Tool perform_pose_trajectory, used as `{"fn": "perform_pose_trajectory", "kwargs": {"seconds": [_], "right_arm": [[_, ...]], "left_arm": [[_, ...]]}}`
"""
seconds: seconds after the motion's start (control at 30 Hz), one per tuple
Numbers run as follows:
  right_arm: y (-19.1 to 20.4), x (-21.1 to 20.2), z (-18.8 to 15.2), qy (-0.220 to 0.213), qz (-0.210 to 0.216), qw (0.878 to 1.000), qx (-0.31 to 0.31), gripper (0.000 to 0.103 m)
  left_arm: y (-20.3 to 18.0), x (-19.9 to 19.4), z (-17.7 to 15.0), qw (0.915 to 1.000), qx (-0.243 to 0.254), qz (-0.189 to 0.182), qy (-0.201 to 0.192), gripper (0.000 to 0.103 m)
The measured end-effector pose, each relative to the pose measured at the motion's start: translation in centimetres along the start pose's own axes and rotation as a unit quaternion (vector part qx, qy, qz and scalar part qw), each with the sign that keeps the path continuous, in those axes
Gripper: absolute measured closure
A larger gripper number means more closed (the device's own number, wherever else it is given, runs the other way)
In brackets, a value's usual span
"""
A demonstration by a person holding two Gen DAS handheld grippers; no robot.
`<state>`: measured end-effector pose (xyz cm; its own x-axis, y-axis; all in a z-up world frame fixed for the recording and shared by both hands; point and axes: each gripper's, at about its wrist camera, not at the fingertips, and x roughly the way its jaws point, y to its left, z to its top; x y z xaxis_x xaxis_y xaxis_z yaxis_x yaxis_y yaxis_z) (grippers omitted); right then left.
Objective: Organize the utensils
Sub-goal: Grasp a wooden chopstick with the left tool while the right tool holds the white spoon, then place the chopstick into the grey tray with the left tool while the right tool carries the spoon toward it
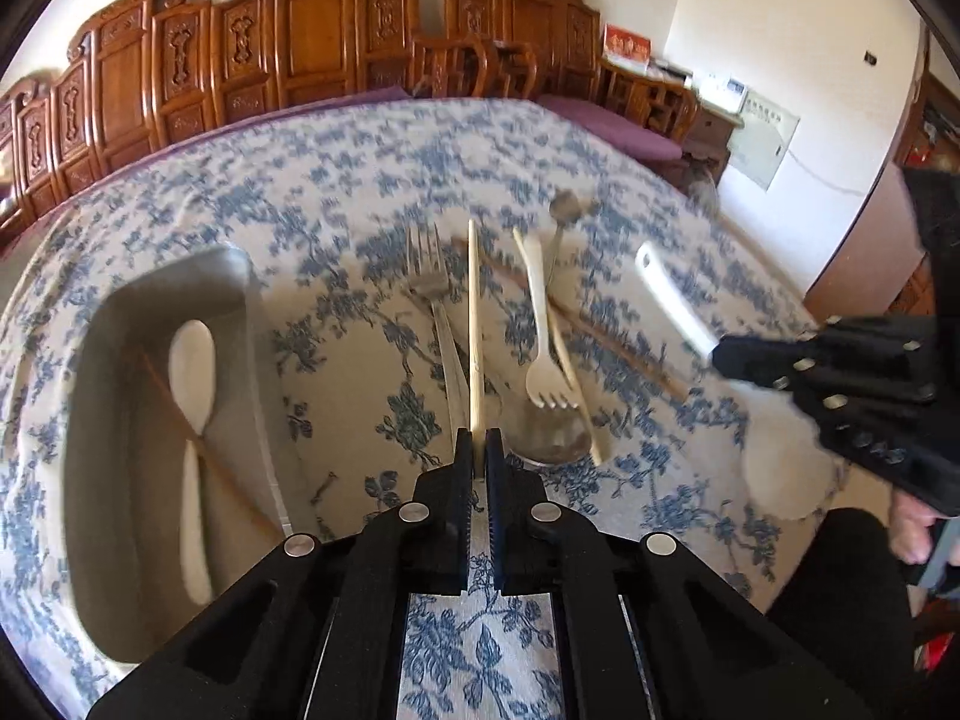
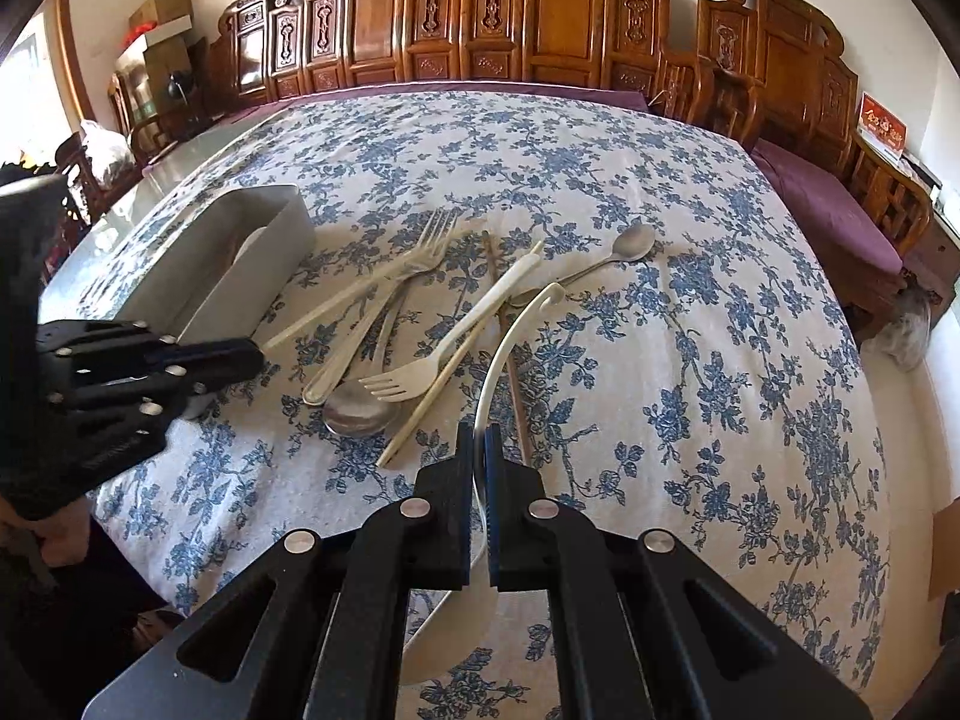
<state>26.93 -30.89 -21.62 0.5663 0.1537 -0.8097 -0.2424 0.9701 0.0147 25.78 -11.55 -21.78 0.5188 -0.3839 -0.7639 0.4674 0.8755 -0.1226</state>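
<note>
A: We have the left gripper point(image 1: 478, 450) pinched tight on the near end of a pale chopstick point(image 1: 474, 324), whose long axis runs straight ahead of the jaws, away from us. The grey tray point(image 1: 240, 276) lies to the left of that gripper, its length roughly parallel to the stick, so we judge the coming move to be a sideways carry to the left with little turning.

B: And our right gripper point(image 2: 478, 450) is clamped on the handle of the white ladle-like spoon point(image 2: 510, 330); its handle arcs forward and its bowl hangs beneath the jaws. From the right wrist view the tray point(image 2: 264, 252) sits far left, past the left gripper point(image 2: 252, 354), so the left hand is clearly nearer.

A: Already in the tray are a white spoon point(image 1: 192, 372) and a brown chopstick point(image 1: 198, 438), crossed.

B: The rest lie heaped mid-table: metal fork point(image 2: 384, 294), white plastic fork point(image 2: 444, 354), metal spoon point(image 2: 360, 414), a small spoon point(image 2: 630, 243) farther off.

A: The left view is motion-blurred, and the tray's near end is cut off by the frame. We cannot tell whether the chopstick's far end is clear of the cloth.
</note>
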Motion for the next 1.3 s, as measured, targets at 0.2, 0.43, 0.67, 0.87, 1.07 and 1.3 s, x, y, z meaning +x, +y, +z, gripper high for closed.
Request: {"fn": "perform_pose_trajectory", "kwargs": {"seconds": [0.2,0.43,0.67,0.87,1.07,1.3], "right_arm": [[1.0,-0.4,0.5,-0.006,0.004,1.000,-0.005,0.098],[2.6,-1.1,1.2,-0.018,0.013,1.000,-0.016,0.099],[5.1,-1.1,2.2,-0.028,0.036,0.999,-0.029,0.099],[7.2,-1.2,3.1,-0.034,0.049,0.997,-0.042,0.099],[8.7,-0.9,4.1,-0.036,0.057,0.996,-0.051,0.098],[10.0,-0.8,4.7,-0.032,0.052,0.996,-0.061,0.098]], "left_arm": [[0.2,-3.9,0.2,0.9992,0.003,0.003,-0.039,0.100],[1.4,-7.5,0.3,0.9974,0.002,0.024,-0.068,0.100],[3.3,-11.0,-0.4,0.9947,-0.010,0.054,-0.087,0.100],[5.8,-11.3,-1.7,0.9935,-0.033,0.074,-0.079,0.100],[9.2,-9.7,-3.4,0.9925,-0.066,0.094,-0.044,0.100],[10.6,-7.6,-4.2,0.9918,-0.073,0.104,-0.008,0.100]]}}
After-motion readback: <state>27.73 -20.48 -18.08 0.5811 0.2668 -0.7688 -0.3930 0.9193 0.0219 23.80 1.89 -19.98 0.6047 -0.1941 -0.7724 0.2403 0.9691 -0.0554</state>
